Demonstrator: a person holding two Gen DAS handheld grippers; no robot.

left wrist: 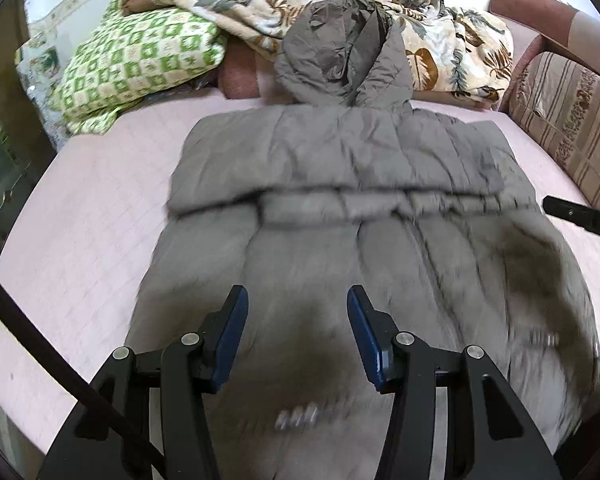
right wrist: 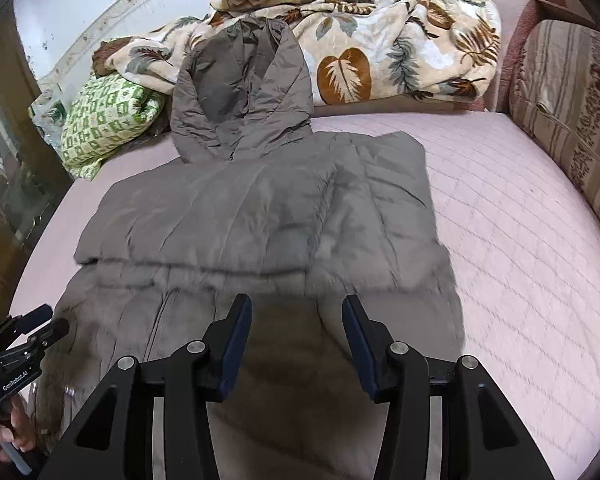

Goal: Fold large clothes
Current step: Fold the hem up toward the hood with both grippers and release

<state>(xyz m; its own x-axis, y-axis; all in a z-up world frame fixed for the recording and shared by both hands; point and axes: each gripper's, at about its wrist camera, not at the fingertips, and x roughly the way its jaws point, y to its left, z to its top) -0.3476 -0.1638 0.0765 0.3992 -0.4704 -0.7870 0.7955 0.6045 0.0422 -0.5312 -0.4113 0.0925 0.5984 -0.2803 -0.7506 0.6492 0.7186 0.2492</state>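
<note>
While both hands hover over the bed [right wrist: 520, 216], a grey hooded puffer coat [left wrist: 340, 160] lies spread directly ahead of and below each hand-held gripper, its hood [right wrist: 240, 92] at the far end against a heap of leaf-print blanket [right wrist: 380, 40] and its hem running out of view beneath the cameras. The coat's long axis runs straight away from the grippers, from near hem to far hood, and a crosswise fold line sits just beyond the fingertips. The left hand-held gripper [left wrist: 296, 300] hangs over the coat's middle panel with its jaws parted and nothing between its blue pads [left wrist: 232, 332]; the right hand-held gripper [right wrist: 296, 308] hangs over the coat's right half, likewise parted and empty. Neither touches the fabric as far as can be seen. Judged from this, the near hem is the closest part to both, the right side edge nearer the right hand, the left edge nearer the left. A green checked pillow [left wrist: 140, 56] lies far left. White lettering on the left tool, seen in the right wrist view, reads "GenRobot.AI" [right wrist: 14, 382]; blurred silver marks on the coat cannot be read.
</note>
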